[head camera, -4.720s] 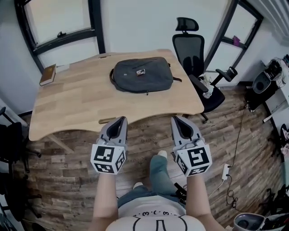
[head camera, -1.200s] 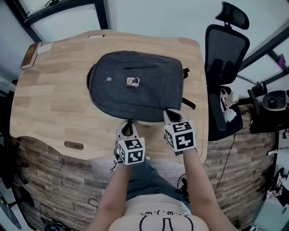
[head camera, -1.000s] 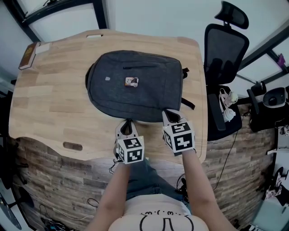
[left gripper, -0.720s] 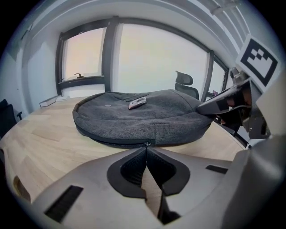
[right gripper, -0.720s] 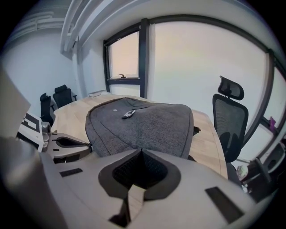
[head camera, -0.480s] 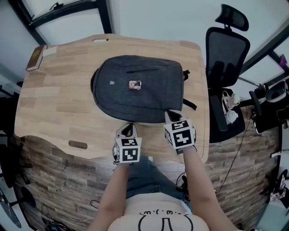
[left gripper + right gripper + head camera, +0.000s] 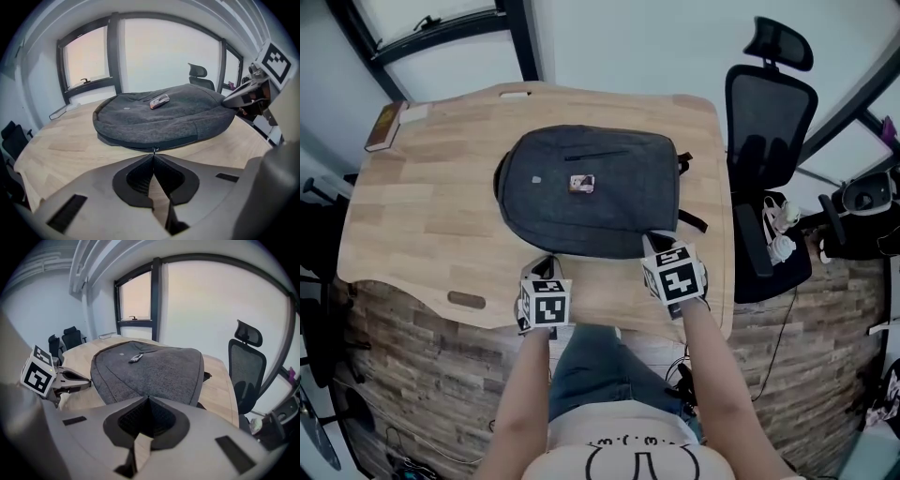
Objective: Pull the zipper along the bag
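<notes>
A dark grey backpack lies flat on the wooden table. My left gripper is at the bag's near edge, left of the middle. Its jaws are shut on the small zipper pull, which shows right at the tip of the left gripper. The zipper line runs along the bag's near side. My right gripper is shut, and its tip rests against the bag's near right corner. The right gripper view shows grey fabric just past the right gripper, with nothing visibly between the jaws.
A book lies at the table's far left corner. A black office chair stands to the right of the table. A bag strap trails off the bag's right side. A small tag sits on top of the bag.
My left gripper has slid to the left along the bag's near edge and a little toward me. The right gripper has stayed at the bag's near right corner.
</notes>
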The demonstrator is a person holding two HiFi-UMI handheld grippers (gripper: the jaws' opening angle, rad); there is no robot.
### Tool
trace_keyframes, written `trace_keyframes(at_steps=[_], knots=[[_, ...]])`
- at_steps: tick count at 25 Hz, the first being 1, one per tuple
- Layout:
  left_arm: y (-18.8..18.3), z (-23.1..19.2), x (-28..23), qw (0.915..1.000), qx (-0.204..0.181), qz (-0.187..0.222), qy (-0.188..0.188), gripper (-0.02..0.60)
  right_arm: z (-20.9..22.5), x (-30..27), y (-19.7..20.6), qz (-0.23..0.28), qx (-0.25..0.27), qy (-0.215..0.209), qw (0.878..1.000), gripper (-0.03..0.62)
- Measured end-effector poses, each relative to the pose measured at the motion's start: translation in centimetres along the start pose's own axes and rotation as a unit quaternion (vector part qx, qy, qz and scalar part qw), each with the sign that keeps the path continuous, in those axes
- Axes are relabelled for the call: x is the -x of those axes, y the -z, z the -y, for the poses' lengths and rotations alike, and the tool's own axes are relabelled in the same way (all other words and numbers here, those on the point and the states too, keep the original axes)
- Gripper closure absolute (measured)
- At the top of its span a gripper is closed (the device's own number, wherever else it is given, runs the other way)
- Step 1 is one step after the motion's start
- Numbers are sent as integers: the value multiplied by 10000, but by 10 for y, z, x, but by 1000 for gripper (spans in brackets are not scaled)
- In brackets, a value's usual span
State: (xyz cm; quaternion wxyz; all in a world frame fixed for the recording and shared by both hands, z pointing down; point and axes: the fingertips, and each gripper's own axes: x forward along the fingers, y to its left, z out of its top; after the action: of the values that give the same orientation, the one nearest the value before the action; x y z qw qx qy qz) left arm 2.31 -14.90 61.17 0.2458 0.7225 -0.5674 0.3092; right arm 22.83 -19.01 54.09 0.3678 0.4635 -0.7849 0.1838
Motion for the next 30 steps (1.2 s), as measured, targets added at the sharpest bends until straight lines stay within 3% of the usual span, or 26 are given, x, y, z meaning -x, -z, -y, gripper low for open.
trace_keyframes(at_steps=[12, 15, 27, 30], knots=[[11, -57, 5, 9992, -73, -122, -361, 563, 14, 3, 4, -141, 237, 199, 9994, 543], [7, -70, 3, 9990, -294, -125, -327, 563, 15, 3, 4, -179, 378, 365, 9985, 543], [-5, -101, -8, 9944, -976, -114, 378, 561, 22, 3, 5, -357, -229, 758, 9962, 542], [-8, -101, -9, 9907, -1133, -143, 744, 563, 24, 3, 7, -463, -307, 941, 9940, 543]])
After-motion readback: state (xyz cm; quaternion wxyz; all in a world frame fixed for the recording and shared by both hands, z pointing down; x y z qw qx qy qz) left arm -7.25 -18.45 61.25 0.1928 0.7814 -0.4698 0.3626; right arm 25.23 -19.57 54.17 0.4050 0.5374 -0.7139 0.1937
